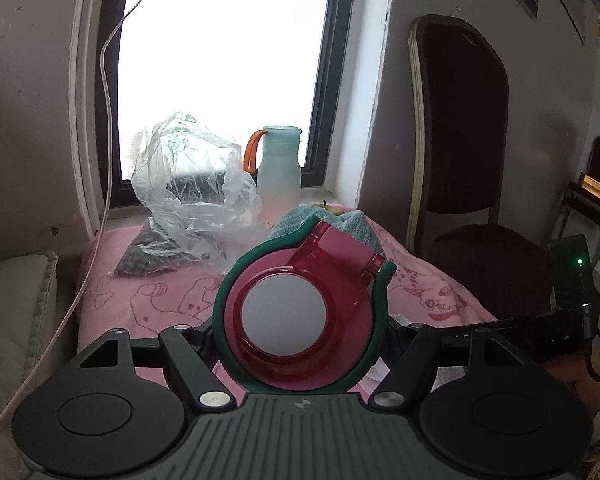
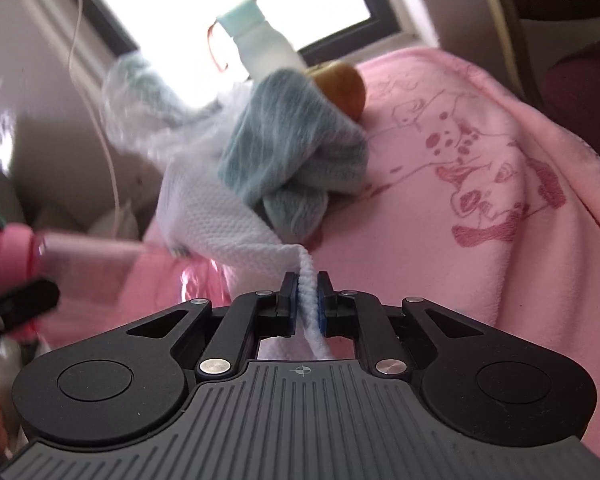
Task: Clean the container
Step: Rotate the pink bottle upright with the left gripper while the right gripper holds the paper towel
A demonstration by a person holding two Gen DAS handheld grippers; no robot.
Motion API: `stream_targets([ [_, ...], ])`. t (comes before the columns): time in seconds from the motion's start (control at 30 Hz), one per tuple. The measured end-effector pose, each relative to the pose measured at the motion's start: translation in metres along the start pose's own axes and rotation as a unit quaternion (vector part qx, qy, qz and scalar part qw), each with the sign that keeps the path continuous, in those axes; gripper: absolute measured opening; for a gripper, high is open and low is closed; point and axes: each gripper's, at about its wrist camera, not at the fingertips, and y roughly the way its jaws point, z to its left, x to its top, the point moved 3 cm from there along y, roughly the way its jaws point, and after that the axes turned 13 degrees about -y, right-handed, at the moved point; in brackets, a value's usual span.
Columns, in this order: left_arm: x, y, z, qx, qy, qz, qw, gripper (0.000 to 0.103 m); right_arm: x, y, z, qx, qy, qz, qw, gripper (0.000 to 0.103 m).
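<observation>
My left gripper [image 1: 300, 332] is shut on a red container [image 1: 296, 316] with a green band and a flip lid; its open round mouth faces the camera, held above the pink blanket [image 1: 160, 296]. The container's edge shows blurred at the left of the right wrist view [image 2: 8, 248]. My right gripper [image 2: 305, 296] is shut on a white textured cloth [image 2: 204, 208], which trails up and to the left from the jaws. A blue-green towel [image 2: 292, 148] lies bunched just beyond the cloth and also shows behind the container in the left wrist view [image 1: 360, 220].
A pale bottle with an orange loop [image 1: 279, 168] stands on the windowsill, also visible in the right wrist view [image 2: 260, 44]. A clear plastic bag [image 1: 188, 200] sits left of it. An apple [image 2: 344, 84] lies behind the towel. A dark chair [image 1: 468, 184] stands right.
</observation>
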Motion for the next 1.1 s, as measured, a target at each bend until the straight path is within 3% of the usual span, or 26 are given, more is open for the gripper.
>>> stream_targets([
  [0.13, 0.014, 0.011, -0.004, -0.012, 0.031, 0.029, 0.999, 0.071, -0.001, -0.009, -0.004, 0.002, 0.018, -0.027, 0.999, 0.013],
  [0.27, 0.026, 0.025, -0.003, -0.016, 0.028, 0.043, 0.9985, 0.071, -0.001, -0.012, -0.003, -0.008, 0.028, -0.036, 0.999, 0.013],
  [0.57, 0.023, 0.034, -0.003, -0.007, 0.004, 0.005, 1.0, 0.071, -0.001, -0.011, -0.005, -0.012, 0.03, -0.029, 0.999, 0.019],
  [0.67, 0.021, 0.032, -0.007, 0.011, -0.004, -0.01, 0.9999, 0.072, -0.001, -0.012, -0.005, -0.009, 0.032, -0.037, 0.999, 0.019],
  [0.8, 0.016, 0.029, -0.014, 0.044, -0.019, -0.028, 0.9985, 0.088, 0.0, -0.012, -0.006, -0.007, 0.036, -0.04, 0.999, 0.019],
  [1.1, 0.007, 0.03, -0.053, 0.117, -0.017, -0.036, 0.9923, 0.091, 0.0, -0.016, -0.011, 0.0, 0.052, -0.052, 0.997, 0.019],
])
